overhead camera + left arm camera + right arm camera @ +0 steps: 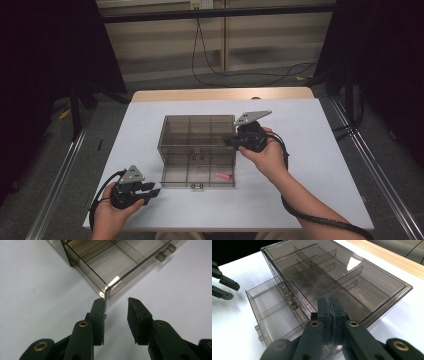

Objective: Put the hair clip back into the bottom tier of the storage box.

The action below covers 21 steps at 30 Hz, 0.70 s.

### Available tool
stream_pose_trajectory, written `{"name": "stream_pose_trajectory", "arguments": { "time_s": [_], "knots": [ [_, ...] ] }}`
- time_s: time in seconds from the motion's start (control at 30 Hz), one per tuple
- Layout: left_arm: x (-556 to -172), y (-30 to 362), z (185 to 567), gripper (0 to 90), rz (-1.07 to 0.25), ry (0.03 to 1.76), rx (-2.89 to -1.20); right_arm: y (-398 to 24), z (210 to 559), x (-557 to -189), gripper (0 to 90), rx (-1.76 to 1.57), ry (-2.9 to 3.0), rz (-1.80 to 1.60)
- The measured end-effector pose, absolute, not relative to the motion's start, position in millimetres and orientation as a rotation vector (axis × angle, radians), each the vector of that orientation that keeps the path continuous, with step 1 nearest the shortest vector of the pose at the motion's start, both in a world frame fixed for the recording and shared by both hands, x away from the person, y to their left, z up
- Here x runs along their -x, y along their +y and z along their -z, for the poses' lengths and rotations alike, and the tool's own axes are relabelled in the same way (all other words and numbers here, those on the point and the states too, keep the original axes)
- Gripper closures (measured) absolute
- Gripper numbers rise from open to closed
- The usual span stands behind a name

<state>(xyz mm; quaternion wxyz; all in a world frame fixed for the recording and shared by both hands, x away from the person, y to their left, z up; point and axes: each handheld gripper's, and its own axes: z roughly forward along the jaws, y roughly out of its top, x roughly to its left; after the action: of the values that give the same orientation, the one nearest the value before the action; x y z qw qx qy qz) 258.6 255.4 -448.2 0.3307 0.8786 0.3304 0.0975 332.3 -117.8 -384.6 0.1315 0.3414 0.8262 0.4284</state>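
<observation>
A smoky clear drawer box (200,131) with inner dividers stands mid-table. Its bottom drawer (185,172) is pulled out toward me, and a small pink piece (223,176) lies in the drawer's right part. My left gripper (156,189) rests on the table just left of the drawer's front corner (107,288); its jaws stand apart with nothing between them (116,301). My right gripper (227,141) sits at the box's right top edge, its jaws pressed together (330,302) over the lid's rim (387,302).
The white table top (310,150) ends in a wooden strip (220,94) at the far side. Two small drawer handles (165,253) stick out from the drawer front. Cables lie on the floor beyond the table.
</observation>
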Motion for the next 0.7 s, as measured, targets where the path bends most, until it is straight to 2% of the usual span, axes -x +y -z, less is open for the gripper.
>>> {"name": "stream_pose_trajectory", "arguments": {
  "time_s": [0.2,0.7],
  "knots": [
    [-256.9,254.7,448.6,77.0,-0.245,0.844,-2.307,-117.9,386.4,-333.3,88.5,-0.992,2.397,-1.239],
    [-260.6,244.0,453.3,90.0,-0.214,0.81,-2.339,-119.1,390.4,-333.3,89.6,-0.99,2.403,-1.236]
  ]
}}
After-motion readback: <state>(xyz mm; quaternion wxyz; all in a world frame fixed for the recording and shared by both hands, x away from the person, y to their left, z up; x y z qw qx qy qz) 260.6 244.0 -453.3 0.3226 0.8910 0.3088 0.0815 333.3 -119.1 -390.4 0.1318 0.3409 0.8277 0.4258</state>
